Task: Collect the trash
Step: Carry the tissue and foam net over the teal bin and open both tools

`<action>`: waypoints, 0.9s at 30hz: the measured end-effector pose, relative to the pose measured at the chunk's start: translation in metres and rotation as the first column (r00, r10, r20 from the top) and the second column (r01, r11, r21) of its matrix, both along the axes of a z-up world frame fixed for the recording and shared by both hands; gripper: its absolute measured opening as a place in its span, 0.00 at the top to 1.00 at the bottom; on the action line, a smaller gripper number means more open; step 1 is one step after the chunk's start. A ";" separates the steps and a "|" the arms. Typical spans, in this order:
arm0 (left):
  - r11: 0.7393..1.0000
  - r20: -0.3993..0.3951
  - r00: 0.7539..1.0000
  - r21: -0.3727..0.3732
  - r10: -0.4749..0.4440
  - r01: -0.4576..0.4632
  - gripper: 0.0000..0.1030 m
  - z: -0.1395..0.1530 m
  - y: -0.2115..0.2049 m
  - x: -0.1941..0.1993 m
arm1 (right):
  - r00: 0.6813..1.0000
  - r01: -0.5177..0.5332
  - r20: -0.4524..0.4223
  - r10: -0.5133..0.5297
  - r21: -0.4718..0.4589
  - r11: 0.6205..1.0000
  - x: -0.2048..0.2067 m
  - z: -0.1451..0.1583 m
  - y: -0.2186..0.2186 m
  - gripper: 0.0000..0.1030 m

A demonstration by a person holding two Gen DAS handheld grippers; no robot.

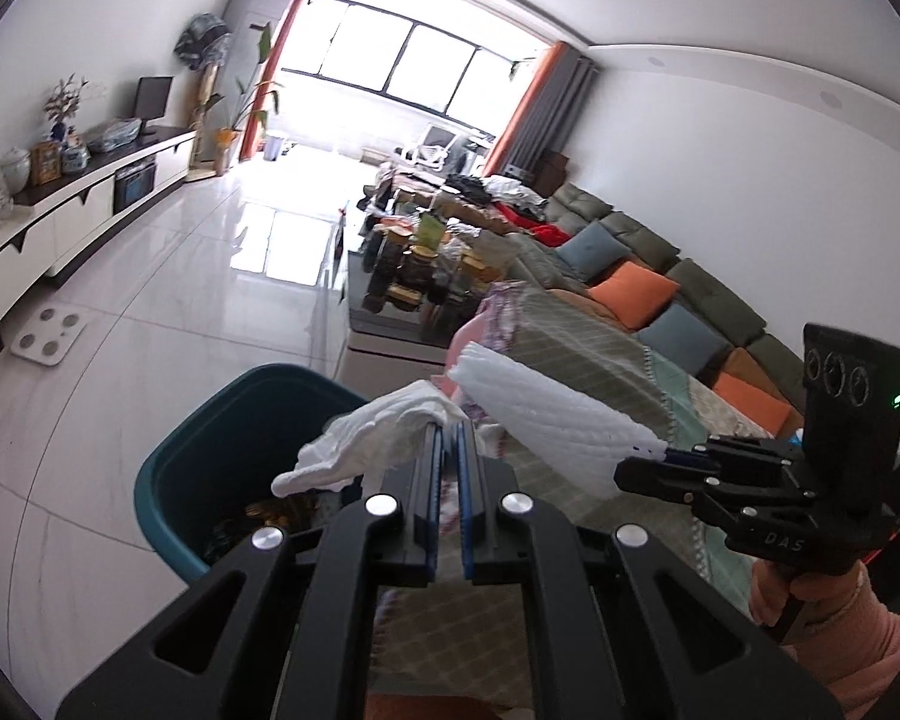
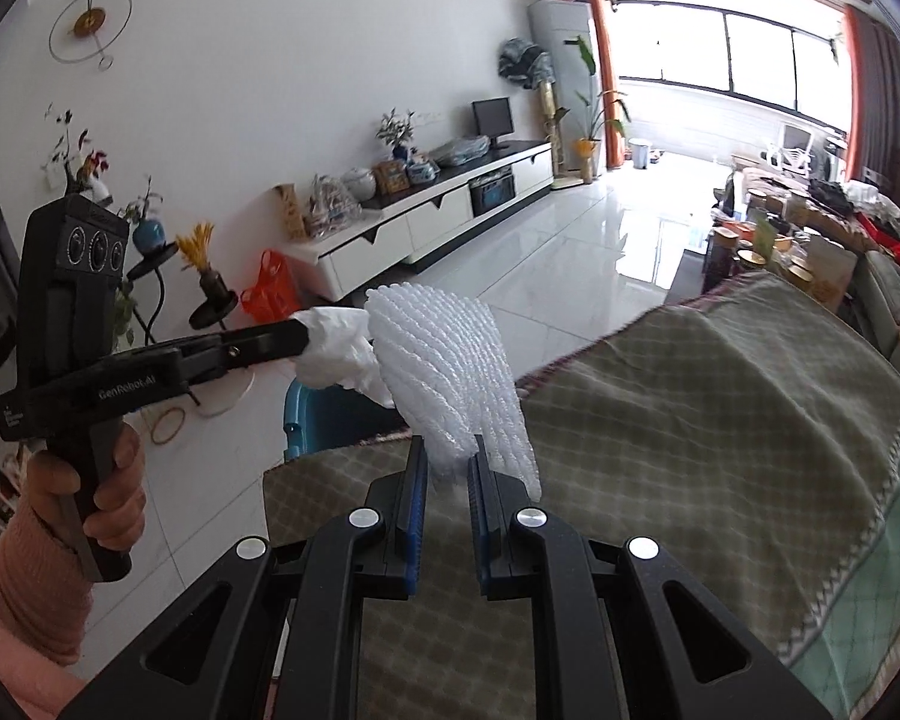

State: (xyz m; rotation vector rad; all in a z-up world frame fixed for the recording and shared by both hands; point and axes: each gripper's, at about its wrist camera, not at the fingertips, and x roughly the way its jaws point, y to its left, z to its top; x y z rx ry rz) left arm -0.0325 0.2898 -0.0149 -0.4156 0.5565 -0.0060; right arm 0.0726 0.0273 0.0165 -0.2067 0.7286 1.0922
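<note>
The teal bin [image 1: 222, 456] stands on the floor at the near left, dark and golden scraps in its bottom. Above its rim, the left tool [image 1: 448, 429] is clenched on a crumpled white tissue [image 1: 366, 444]. The right tool [image 2: 447, 456], marked "DAS", grasps a white foam net sleeve [image 2: 450, 372]. The left tool's side reads "GenRobot.AI".

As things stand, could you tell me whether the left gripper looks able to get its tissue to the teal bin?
Probably yes. The left gripper is shut on the crumpled tissue, which hangs by the open teal bin, and nothing lies between them. The right gripper, holding the foam net, stays off to the side.
</note>
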 end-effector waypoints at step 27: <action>0.992 -0.157 0.984 -0.083 0.086 -0.099 0.93 -0.070 0.034 0.017 | 0.987 -0.037 -0.159 0.020 -0.104 0.994 0.025 -0.038 0.096 0.73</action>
